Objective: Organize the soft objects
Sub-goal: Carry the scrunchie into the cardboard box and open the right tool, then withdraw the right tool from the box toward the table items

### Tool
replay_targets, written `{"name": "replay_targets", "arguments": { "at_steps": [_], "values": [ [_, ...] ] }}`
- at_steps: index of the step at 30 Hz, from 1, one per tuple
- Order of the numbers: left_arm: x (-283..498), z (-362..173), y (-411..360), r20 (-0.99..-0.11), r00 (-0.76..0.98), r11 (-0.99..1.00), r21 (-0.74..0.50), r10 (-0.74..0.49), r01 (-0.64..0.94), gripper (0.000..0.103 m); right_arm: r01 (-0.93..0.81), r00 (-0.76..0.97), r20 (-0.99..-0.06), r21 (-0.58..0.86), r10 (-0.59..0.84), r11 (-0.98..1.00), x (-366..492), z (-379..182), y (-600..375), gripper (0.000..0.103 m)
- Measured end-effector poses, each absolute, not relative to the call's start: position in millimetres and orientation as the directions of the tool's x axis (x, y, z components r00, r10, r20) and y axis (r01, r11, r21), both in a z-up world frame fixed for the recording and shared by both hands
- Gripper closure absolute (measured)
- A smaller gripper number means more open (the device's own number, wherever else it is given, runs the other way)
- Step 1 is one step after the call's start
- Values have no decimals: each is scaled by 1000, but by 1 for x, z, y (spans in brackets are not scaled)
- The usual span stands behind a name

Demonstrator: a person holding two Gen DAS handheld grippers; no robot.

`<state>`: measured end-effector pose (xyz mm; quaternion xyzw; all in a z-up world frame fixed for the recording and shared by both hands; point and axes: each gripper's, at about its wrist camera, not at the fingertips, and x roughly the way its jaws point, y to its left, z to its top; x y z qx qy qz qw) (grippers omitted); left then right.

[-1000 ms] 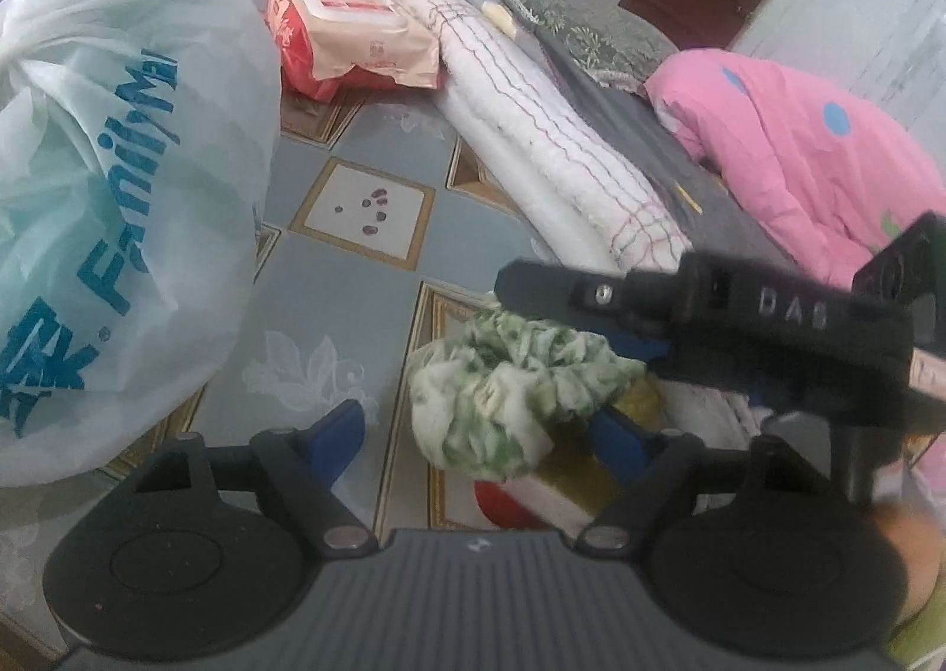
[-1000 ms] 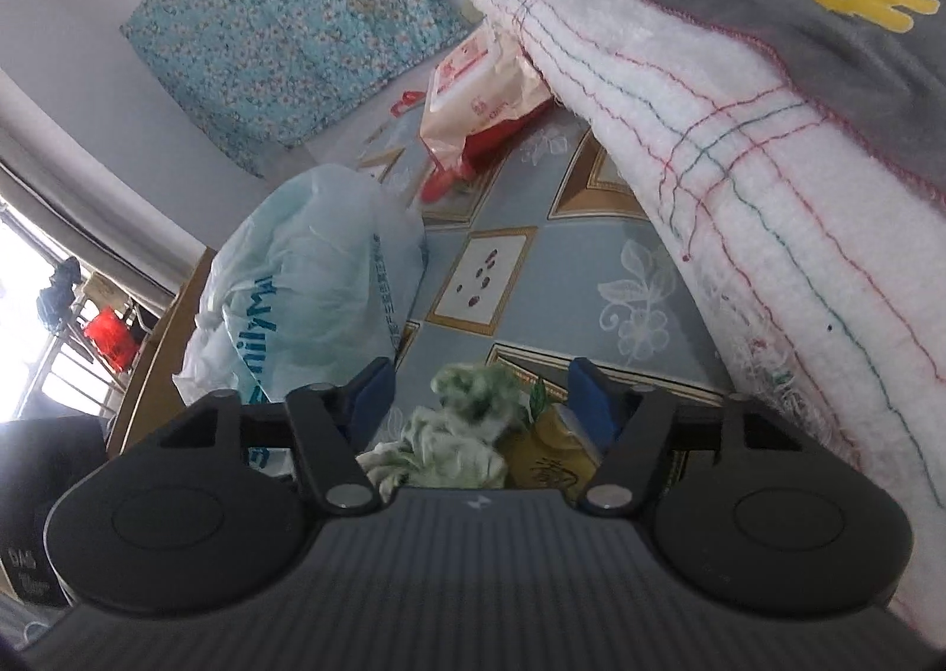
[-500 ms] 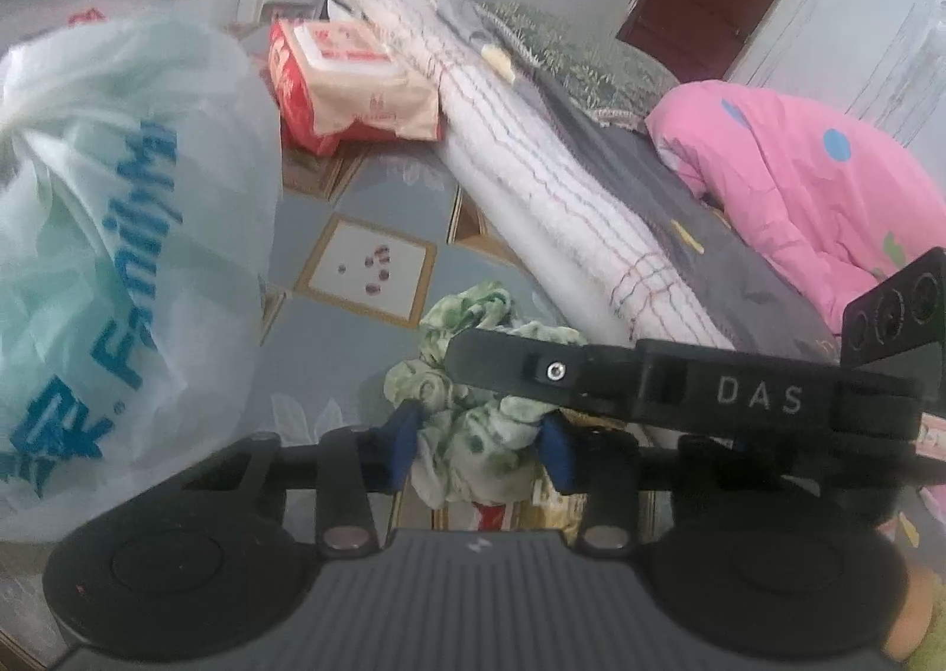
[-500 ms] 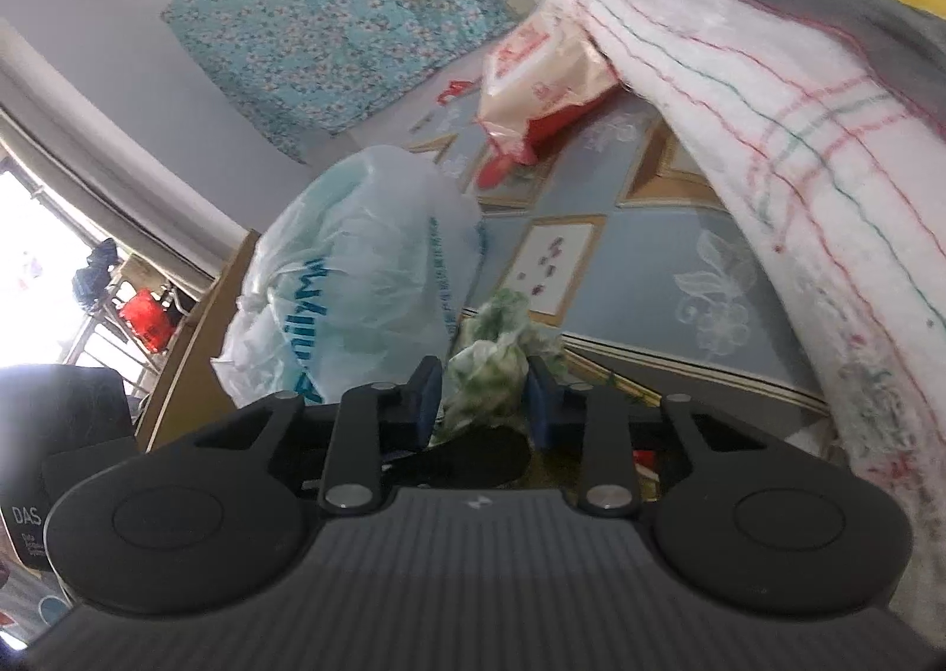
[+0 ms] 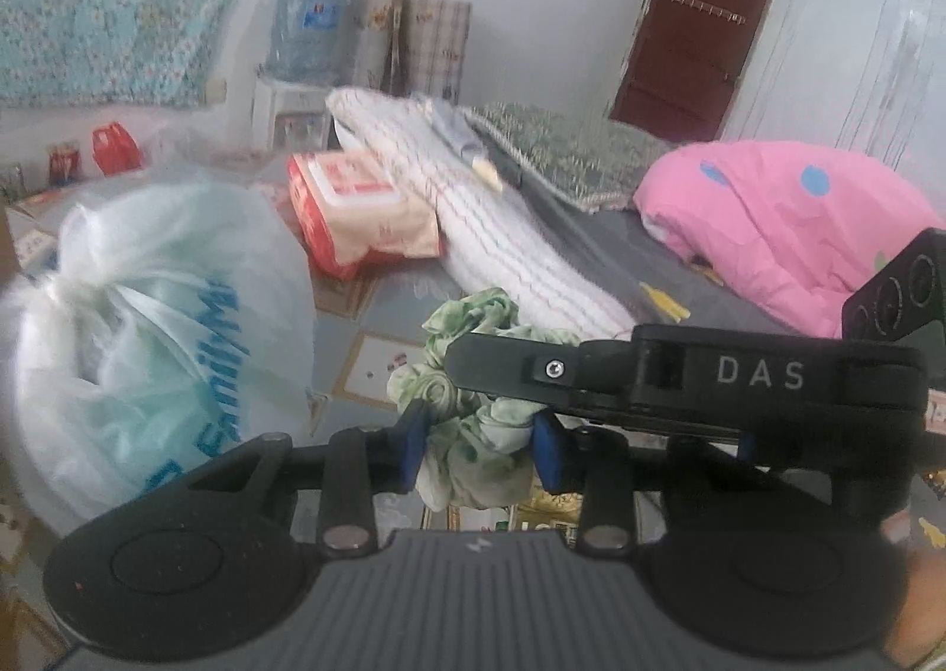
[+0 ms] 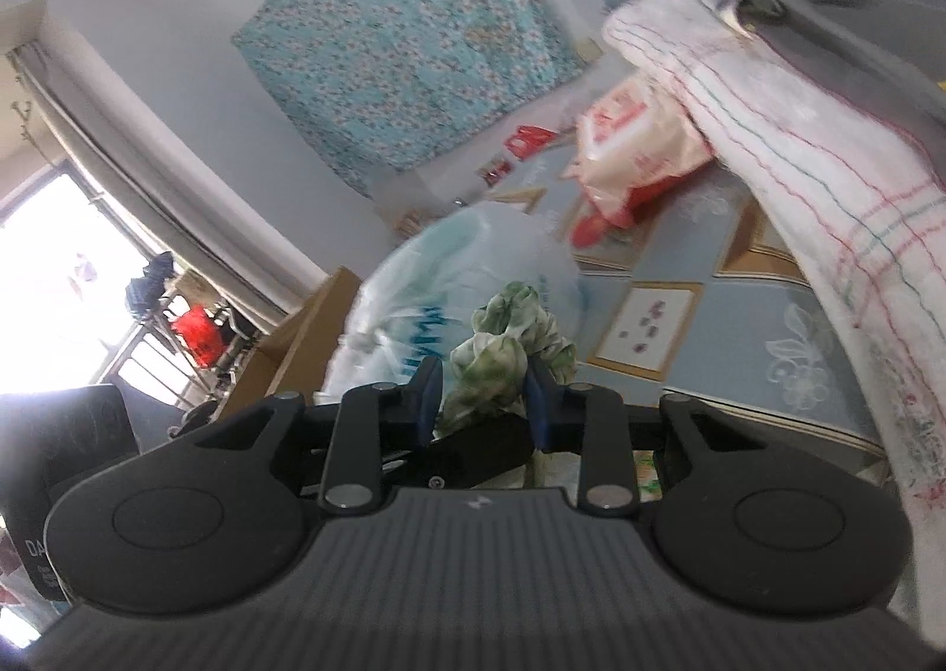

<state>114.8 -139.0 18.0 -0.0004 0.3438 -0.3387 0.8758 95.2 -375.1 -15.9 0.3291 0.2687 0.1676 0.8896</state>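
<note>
Together, my left gripper [image 5: 478,446] and my right gripper [image 6: 482,396] each pinch the same green-and-white floral cloth [image 5: 473,422], a soft crumpled bundle bunched between blue pads and lifted above the patterned floor mat [image 6: 739,340]. From the left wrist view, my right gripper's black body crosses the cloth and covers its right part; the lettering "DAS" reads on it. Beside the cloth sits a knotted white plastic bag [image 5: 154,352] with blue print, blurred and only partly legible. Further back lies a red-and-cream wipes pack [image 5: 360,210], its label unreadable.
</note>
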Motion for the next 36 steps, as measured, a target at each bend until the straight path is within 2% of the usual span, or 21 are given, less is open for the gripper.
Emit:
{"name": "replay_targets", "arguments": {
  "at_steps": [9, 17, 21, 25, 27, 31, 36],
  "values": [
    [85, 63, -78, -524, 632, 804, -199, -570, 560, 65, -313, 731, -278, 675, 624, 668, 94, 33, -319, 73],
    [72, 102, 24, -504, 764, 910, -134, -403, 392, 65, -515, 482, -254, 692, 839, 506, 140, 69, -208, 72],
    [74, 109, 79, -538, 788, 953, -122, -299, 278, 65, -542, 319, -289, 726, 903, 424, 168, 74, -142, 72],
    [83, 103, 119, -596, 776, 978, -93, -205, 187, 65, -548, 192, -364, 730, 911, 407, 187, 69, -82, 68],
    [90, 94, 133, -635, 754, 985, -80, -169, 153, 65, -551, 141, -414, 722, 899, 419, 194, 64, -55, 59],
    [107, 68, 155, -707, 695, 991, -72, -130, 112, 65, -547, 154, -525, 660, 837, 515, 198, 55, -28, 47],
    [120, 45, 168, -764, 633, 991, -75, -127, 109, 65, -537, 195, -531, 646, 825, 543, 208, 50, -41, 37]
  ]
}}
